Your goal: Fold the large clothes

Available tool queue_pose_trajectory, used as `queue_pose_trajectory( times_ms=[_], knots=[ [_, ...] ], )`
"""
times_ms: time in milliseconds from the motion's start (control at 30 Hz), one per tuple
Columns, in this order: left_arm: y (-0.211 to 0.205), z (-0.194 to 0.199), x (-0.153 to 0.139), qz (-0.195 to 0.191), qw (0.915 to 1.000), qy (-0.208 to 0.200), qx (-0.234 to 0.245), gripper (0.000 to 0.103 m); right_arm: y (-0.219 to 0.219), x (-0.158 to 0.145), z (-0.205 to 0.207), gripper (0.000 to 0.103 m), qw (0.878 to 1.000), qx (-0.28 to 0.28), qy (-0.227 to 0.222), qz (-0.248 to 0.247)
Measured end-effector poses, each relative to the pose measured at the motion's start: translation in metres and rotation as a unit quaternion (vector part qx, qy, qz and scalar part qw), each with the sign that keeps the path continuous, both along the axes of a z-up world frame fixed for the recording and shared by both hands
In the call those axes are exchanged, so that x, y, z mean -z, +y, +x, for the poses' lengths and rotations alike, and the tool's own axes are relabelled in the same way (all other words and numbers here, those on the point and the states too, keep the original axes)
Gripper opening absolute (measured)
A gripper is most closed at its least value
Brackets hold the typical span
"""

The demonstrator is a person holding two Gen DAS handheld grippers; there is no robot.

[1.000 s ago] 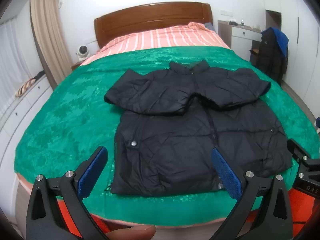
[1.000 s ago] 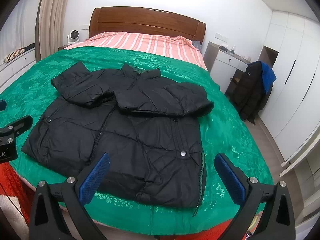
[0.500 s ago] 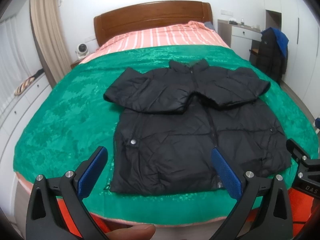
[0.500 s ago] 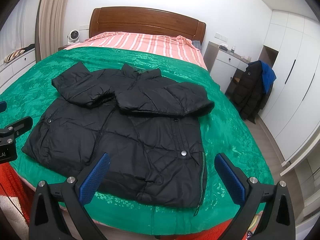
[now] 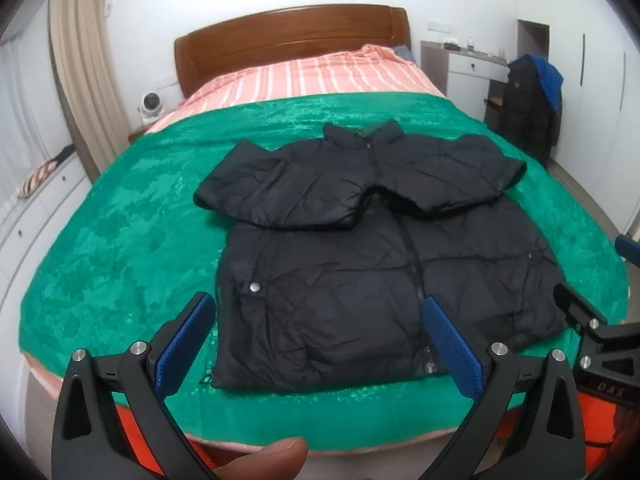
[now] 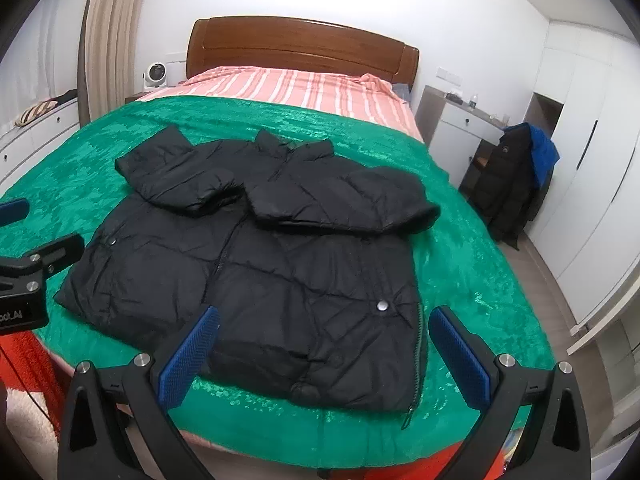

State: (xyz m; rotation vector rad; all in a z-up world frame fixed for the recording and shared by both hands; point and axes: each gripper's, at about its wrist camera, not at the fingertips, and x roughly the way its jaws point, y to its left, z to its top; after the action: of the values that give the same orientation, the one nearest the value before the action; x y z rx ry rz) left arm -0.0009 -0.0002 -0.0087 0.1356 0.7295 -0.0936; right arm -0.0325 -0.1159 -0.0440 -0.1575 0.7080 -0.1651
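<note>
We hold both grippers above the foot edge of the bed (image 5: 100,248), and neither touches anything. The left gripper (image 5: 316,332) has its jaws spread wide and empty, its blue pads (image 5: 184,344) hanging over the near hem of the jacket (image 5: 360,264). The right gripper (image 6: 324,344) is likewise wide open and holds nothing, with its pads (image 6: 460,356) over the jacket's other lower corner.

The black puffer jacket lies flat on the green blanket (image 6: 460,248), front side up, near the foot of the bed and roughly midway between the two side edges. Its hem runs just inside the foot edge and its collar (image 5: 362,134) points toward the wooden headboard (image 5: 292,36). Both sleeves are folded inward across the chest, and their cuffs nearly meet at the zip line. A silver snap (image 5: 254,288) shows on each lower pocket, and the zip pull (image 6: 407,420) lies on the blanket at the hem.

Beyond the blanket, striped pink bedding (image 6: 288,84) covers the head of the bed. A dark coat with a blue garment (image 6: 542,152) hangs beside the white desk (image 6: 460,128) past one side edge. A fingertip (image 5: 272,460) shows at the bottom of the left wrist view.
</note>
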Motion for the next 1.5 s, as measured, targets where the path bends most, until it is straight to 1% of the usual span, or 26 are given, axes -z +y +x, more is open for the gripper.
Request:
queue_pose_trajectory(
  times_ms=[67, 167, 467, 767, 1500],
  knots=[
    [-0.0028, -0.0011, 0.0000, 0.007, 1.0000, -0.004, 0.000, 0.103, 0.0006, 0.0022, 0.0003, 0.103, 1.000, -0.003, 0.004, 0.004],
    [-0.0040, -0.0031, -0.0006, 0.008, 0.9999, -0.006, 0.000, 0.103, 0.0001, 0.0017, 0.0002, 0.103, 1.000, -0.004, 0.003, 0.008],
    [0.0023, -0.0009, -0.0023, -0.005, 1.0000, -0.002, -0.003, 0.103, -0.0011, 0.0001, -0.0006, 0.103, 1.000, -0.005, -0.001, 0.019],
    [0.0043, -0.0011, -0.0036, -0.010, 0.9999, 0.000, 0.000, 0.103, 0.0004, -0.0027, -0.0025, 0.103, 1.000, -0.006, -0.008, 0.024],
    [0.0009, -0.0008, -0.0013, -0.012, 0.9999, 0.009, 0.005, 0.103, 0.0007, -0.0025, -0.0029, 0.103, 0.999, -0.010, -0.008, 0.029]
  ],
)
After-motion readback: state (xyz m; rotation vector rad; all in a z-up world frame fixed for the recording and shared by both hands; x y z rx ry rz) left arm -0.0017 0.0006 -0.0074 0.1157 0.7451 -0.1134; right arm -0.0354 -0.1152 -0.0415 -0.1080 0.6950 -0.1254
